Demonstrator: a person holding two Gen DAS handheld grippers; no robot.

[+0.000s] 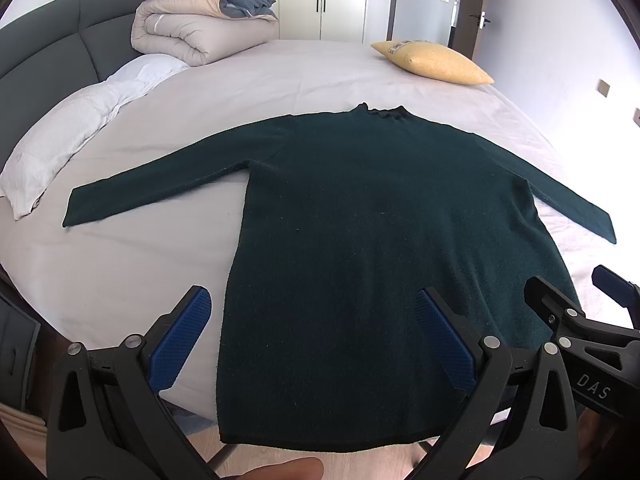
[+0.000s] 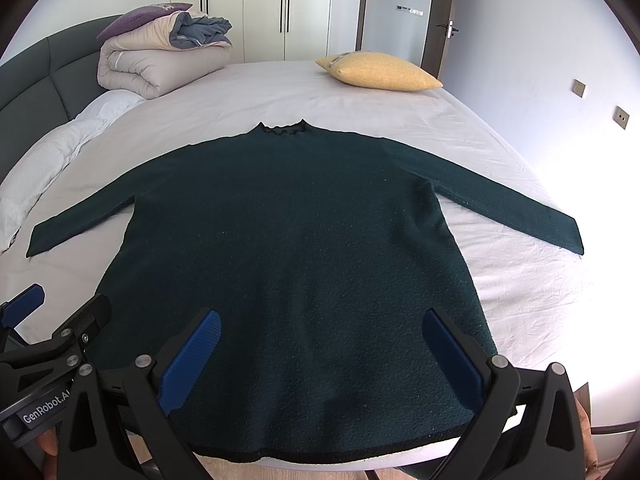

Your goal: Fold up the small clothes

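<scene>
A dark green long-sleeved sweater (image 1: 360, 208) (image 2: 296, 240) lies flat on the bed, collar far, both sleeves spread out, its hem hanging over the near edge. My left gripper (image 1: 316, 300) hovers wide open above the sweater's lower left part, its left finger over bare sheet, nothing between the blue pads (image 1: 184, 340). My right gripper (image 2: 320, 324) also stands wide open above the lower right part of the sweater, holding nothing. Each gripper shows at the edge of the other's view: the right gripper (image 1: 576, 292) and the left gripper (image 2: 68, 300).
The bed (image 1: 132, 264) has a pale sheet and a dark padded headboard (image 1: 52, 48) at the left. A rolled duvet (image 1: 200, 28), a white pillow (image 1: 76, 132) and a yellow cushion (image 1: 436, 62) lie at its far side. Wardrobe doors and a door stand behind.
</scene>
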